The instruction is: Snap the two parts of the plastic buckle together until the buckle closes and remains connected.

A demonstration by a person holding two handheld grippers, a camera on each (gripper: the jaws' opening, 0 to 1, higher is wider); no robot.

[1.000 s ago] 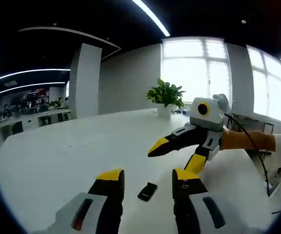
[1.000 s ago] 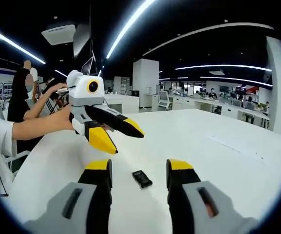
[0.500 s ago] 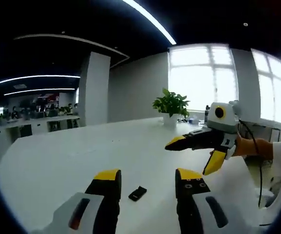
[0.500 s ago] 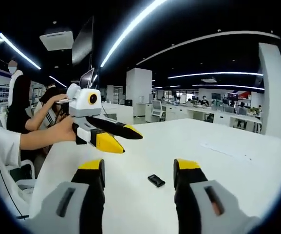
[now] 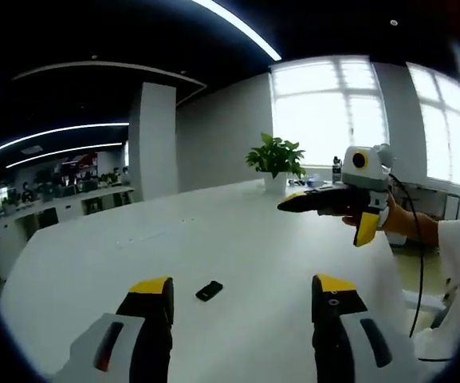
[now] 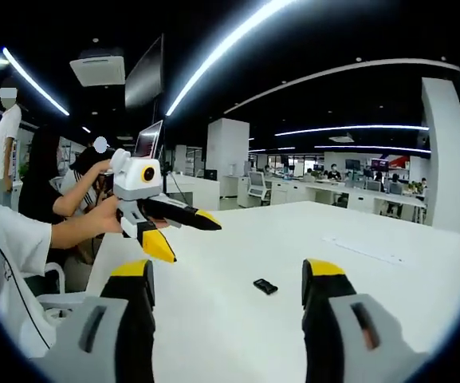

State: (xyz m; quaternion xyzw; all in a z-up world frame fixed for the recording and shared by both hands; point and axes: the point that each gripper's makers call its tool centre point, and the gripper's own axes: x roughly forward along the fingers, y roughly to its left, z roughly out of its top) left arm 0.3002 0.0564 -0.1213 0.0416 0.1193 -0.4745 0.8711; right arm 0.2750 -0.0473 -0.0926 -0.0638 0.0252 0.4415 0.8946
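Jaws apart, tiny indistinct buckle [image 5: 209, 290] between

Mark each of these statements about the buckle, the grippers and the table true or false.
1. The buckle lies on the white table. True.
2. The left gripper is shut on the buckle. False: its jaws stand open, apart from the buckle.
3. The right gripper is open. True.
4. A potted plant stands on the table. True.
5. The buckle hangs from a strap. False: it lies flat and loose.
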